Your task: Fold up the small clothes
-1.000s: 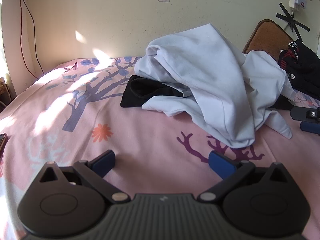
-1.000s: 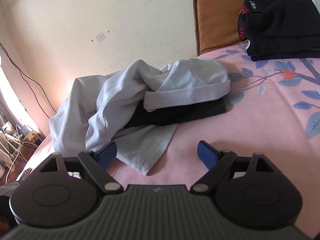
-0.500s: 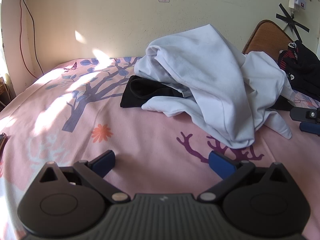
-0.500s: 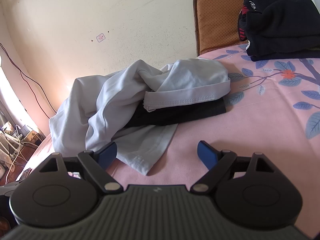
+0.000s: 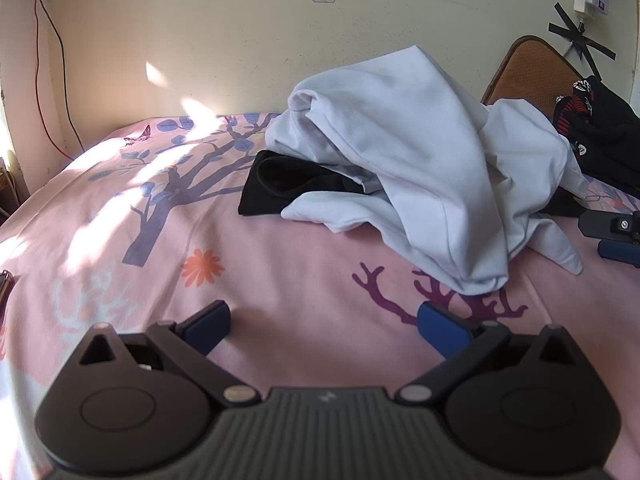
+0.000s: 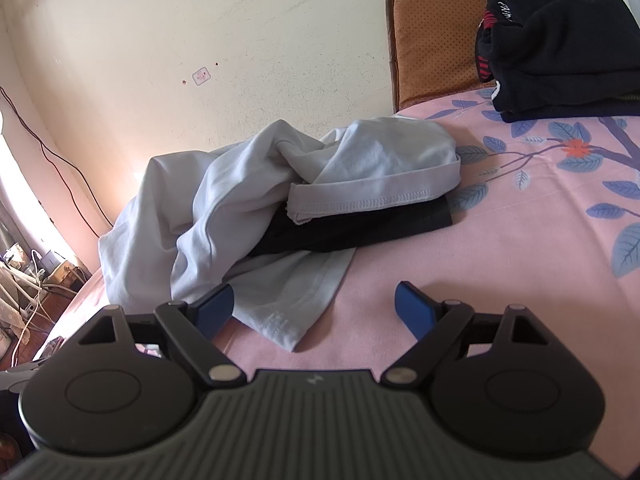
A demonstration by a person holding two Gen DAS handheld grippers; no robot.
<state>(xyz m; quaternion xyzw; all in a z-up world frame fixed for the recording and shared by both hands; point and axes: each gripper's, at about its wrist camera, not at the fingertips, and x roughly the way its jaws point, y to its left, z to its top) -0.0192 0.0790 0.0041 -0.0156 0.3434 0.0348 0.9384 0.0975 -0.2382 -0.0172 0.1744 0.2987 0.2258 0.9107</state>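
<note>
Both hand-held grippers, left (image 5: 323,322) and right (image 6: 314,309), hovered with jaws apart over the pink floral bedsheet (image 5: 280,264), near a crumpled pale-blue cotton garment (image 5: 420,160) covering a black one (image 6: 360,228).

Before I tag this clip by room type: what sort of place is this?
Most likely a bedroom: a bed with a pink floral sheet against a bare wall, a rumpled white garment heaped on it, and dark clothes stacked beyond.

The left black two-finger claw with blue pads (image 5: 323,322) is held low and level, its fingers spread wide with nothing between them. The right black blue-padded claw (image 6: 314,307) is likewise spread wide, nothing gripped.
</note>
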